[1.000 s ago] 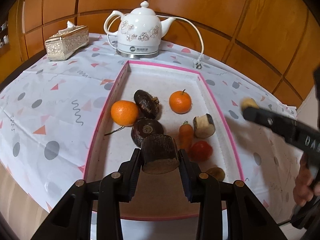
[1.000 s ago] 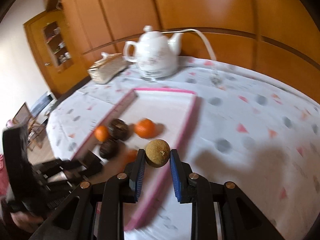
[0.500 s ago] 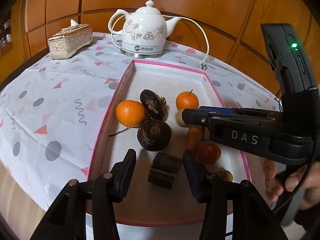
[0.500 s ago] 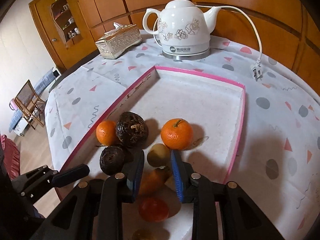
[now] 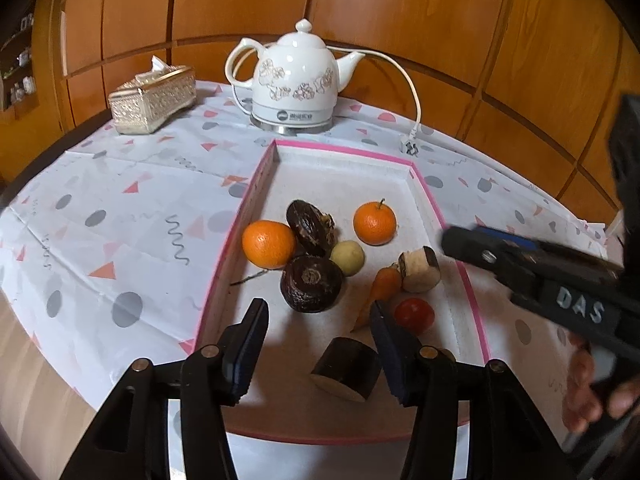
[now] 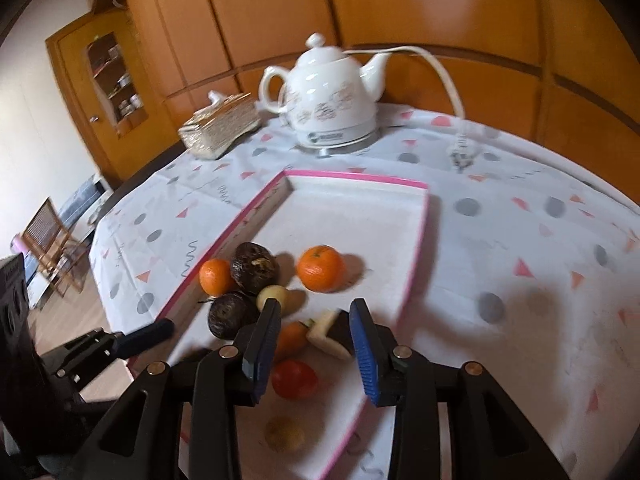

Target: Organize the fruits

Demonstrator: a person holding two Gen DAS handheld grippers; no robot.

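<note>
A pink-rimmed white tray (image 5: 424, 176) (image 6: 416, 264) holds two oranges (image 5: 269, 244) (image 5: 375, 223), two dark round fruits (image 5: 311, 289), a small yellow-green fruit (image 5: 347, 257) (image 6: 273, 296), a carrot (image 5: 383, 285), a tomato (image 5: 414, 315), a pale cut chunk (image 5: 419, 269) and a dark cut chunk (image 5: 347, 369). My left gripper (image 5: 318, 334) is open and empty, just above the dark chunk lying in the tray. My right gripper (image 6: 314, 340) is open and empty over the tray's near right part, and it also shows at the right of the left wrist view (image 5: 520, 268).
A white electric kettle (image 5: 296, 84) with its cord and plug (image 5: 409, 145) stands behind the tray. A gold tissue box (image 5: 154, 98) sits at the back left. A patterned cloth (image 5: 120, 216) covers the round table. Wooden panels rise behind.
My left gripper opened, set the dark chunk down in the tray and drew back. My right gripper let the yellow-green fruit go among the fruits, opened and pulled back to the right.
</note>
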